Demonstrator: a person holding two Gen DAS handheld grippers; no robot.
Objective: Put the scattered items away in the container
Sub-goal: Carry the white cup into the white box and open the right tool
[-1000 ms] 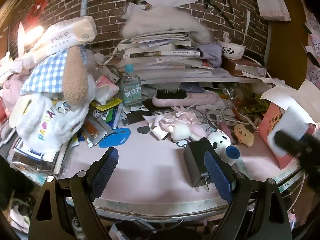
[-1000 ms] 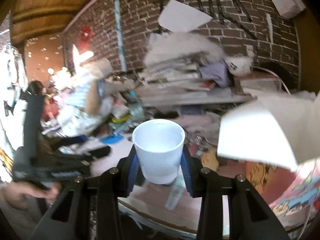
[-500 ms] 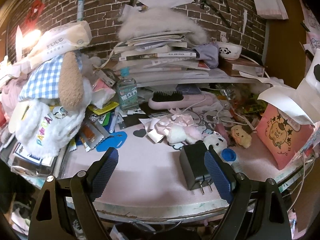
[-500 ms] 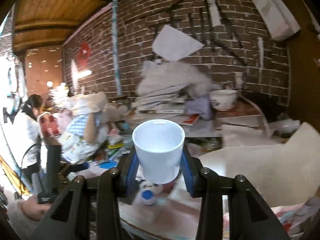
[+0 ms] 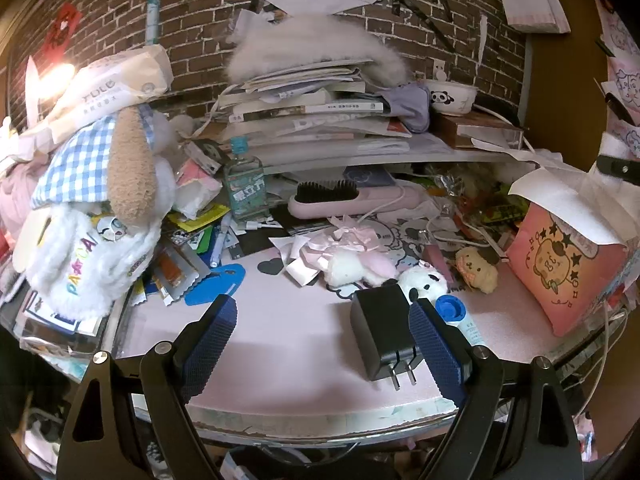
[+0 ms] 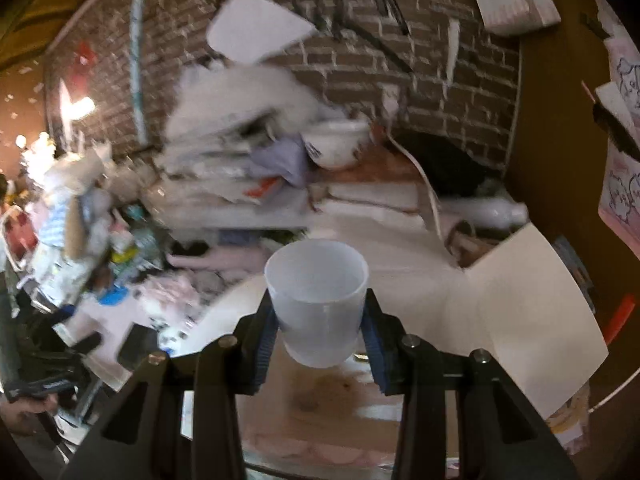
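In the right wrist view my right gripper (image 6: 319, 340) is shut on a white plastic cup (image 6: 316, 280), held upright above the open pink box (image 6: 320, 404), whose pale flap (image 6: 528, 312) spreads to the right. In the left wrist view my left gripper (image 5: 320, 344) stands open low over the pink table mat (image 5: 280, 320). A black plug charger (image 5: 380, 332) lies just inside its right finger (image 5: 434, 344). The pink cartoon box (image 5: 560, 268) stands at the right.
A blue-capped tube (image 5: 452, 310), a panda plush (image 5: 424, 280) and other small plush toys lie behind the charger. A big white plush dog (image 5: 92, 216) crowds the left. Books, a hairbrush (image 5: 344, 198) and a bottle (image 5: 244, 188) fill the back. A hand (image 6: 24, 412) holds the left gripper.
My right gripper has carried the cup to the right and down, from over the table to above the open box. The left gripper has barely moved and stays open by the charger.
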